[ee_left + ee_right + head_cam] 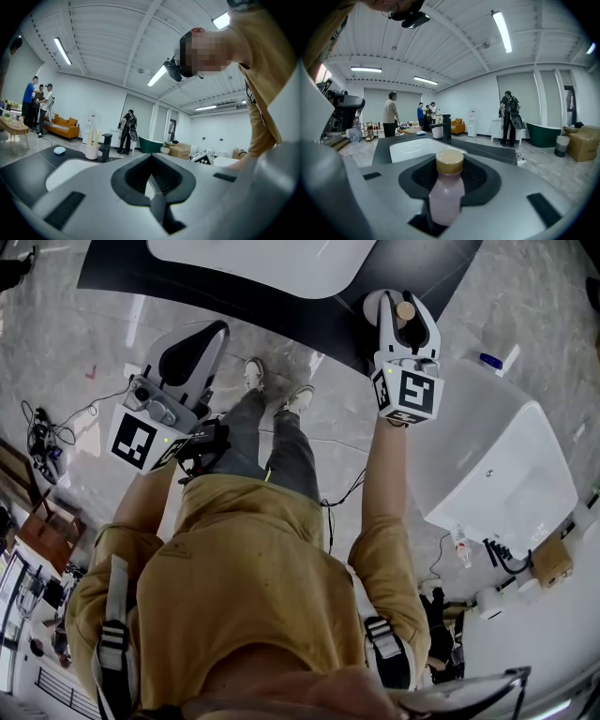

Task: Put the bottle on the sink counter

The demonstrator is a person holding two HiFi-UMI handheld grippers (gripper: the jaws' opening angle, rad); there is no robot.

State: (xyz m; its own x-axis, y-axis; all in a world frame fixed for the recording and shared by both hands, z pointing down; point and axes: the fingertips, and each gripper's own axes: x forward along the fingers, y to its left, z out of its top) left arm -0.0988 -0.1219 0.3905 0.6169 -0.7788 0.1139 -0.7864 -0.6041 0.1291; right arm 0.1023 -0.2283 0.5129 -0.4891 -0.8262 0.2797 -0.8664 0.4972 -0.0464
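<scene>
A pale pink bottle with a tan cap stands upright between the pads of my right gripper, which is shut on it. In the head view that gripper holds the bottle at the near edge of the dark sink counter, right of the white basin. Ahead in the right gripper view lie the counter, the basin and a black faucet. My left gripper hangs off to the left over the floor, its jaws together with nothing in them.
A white bathtub stands close on the right. Cables trail across the floor at the left. On the counter sit a cup and a small pale object. Several people stand farther back, near a green tub and cardboard boxes.
</scene>
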